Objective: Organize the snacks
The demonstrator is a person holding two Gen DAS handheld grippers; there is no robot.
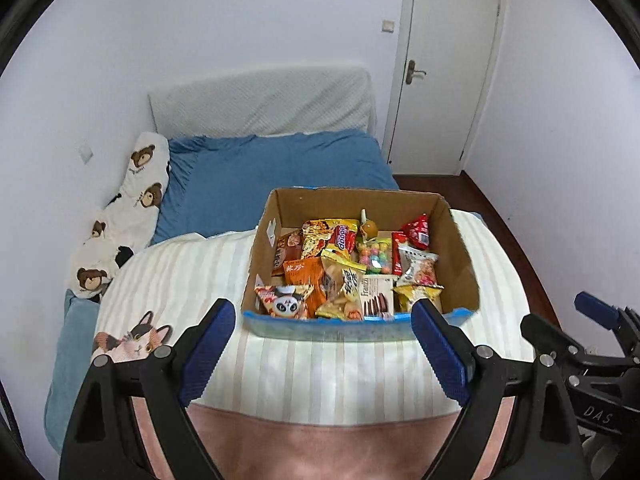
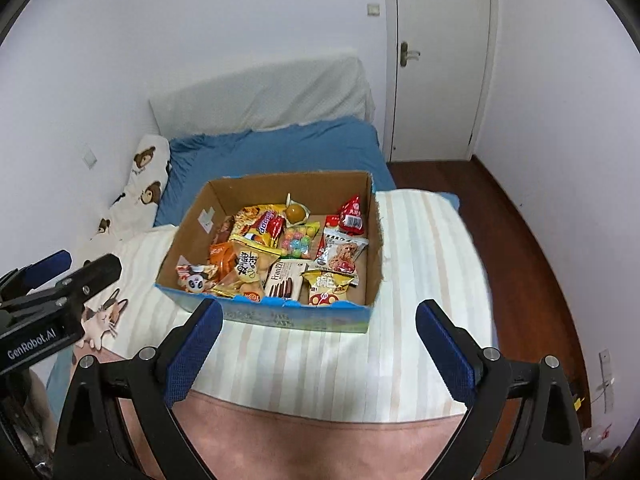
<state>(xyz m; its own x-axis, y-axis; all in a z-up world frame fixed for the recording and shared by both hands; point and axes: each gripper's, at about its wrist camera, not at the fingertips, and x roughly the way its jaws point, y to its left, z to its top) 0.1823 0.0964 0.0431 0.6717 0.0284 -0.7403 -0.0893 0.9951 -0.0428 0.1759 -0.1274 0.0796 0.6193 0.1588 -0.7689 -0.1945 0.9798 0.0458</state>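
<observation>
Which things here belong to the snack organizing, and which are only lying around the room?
For the job: cardboard box; snack packets inside it; left gripper and right gripper, jaws open.

Lying about: bear pillow; blue bedsheet; striped blanket; door.

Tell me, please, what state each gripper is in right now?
Left gripper: open, holding nothing.
Right gripper: open, holding nothing.

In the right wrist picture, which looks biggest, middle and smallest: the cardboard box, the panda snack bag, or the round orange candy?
Largest to smallest, as they look in the right wrist view:
1. cardboard box
2. panda snack bag
3. round orange candy

The candy sits farther back in the box, so distance shrinks it a little, but it looks clearly smaller anyway.
</observation>
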